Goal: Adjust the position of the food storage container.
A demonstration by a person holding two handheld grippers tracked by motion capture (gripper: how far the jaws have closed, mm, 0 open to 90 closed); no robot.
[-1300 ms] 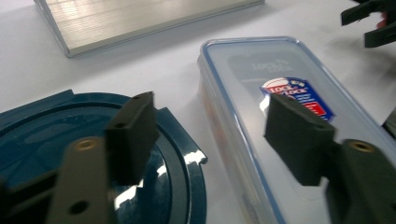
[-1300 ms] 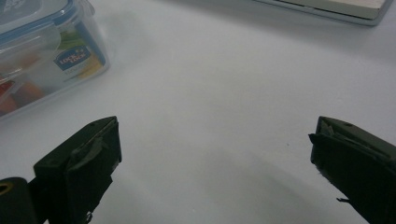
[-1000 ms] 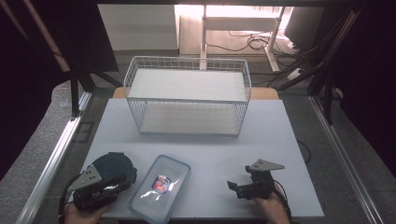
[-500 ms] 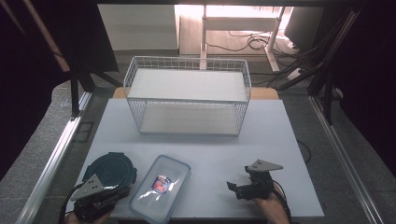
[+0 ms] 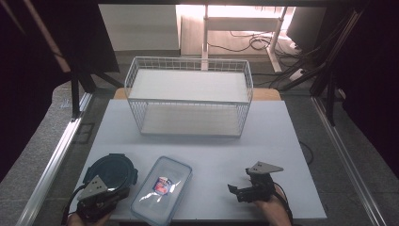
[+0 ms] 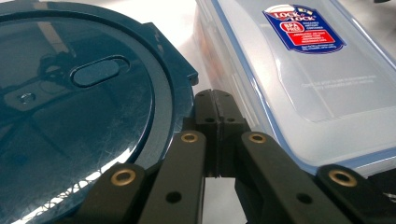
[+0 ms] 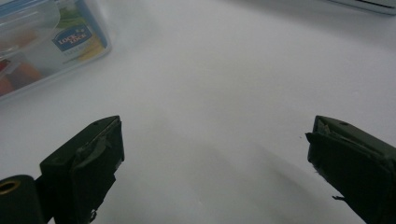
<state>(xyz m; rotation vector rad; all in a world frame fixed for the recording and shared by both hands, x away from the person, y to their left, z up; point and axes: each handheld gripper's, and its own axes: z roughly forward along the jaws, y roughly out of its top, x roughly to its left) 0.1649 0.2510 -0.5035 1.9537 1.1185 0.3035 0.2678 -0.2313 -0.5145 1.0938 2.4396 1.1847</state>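
A round dark blue lidded container (image 5: 113,169) (image 6: 70,107) lies at the table's front left. Right beside it is a clear rectangular lidded box (image 5: 162,188) (image 6: 317,79) (image 7: 42,42) with a red label and coloured contents. My left gripper (image 5: 121,189) (image 6: 215,100) sits low at the round container's near edge, jaws shut together with nothing between them, tips pointing into the gap between the two containers. My right gripper (image 5: 234,189) (image 7: 215,154) rests on the table at the front right, open and empty, aimed left toward the clear box.
A white wire basket (image 5: 188,94) with a white shelf stands at the back middle of the white table board (image 5: 211,150). Metal rails run along both table sides. Bare board lies between the basket and the containers.
My left gripper has drawn back toward the near edge, uncovering the round container's lid, and its jaws have come together. The right gripper has not moved.
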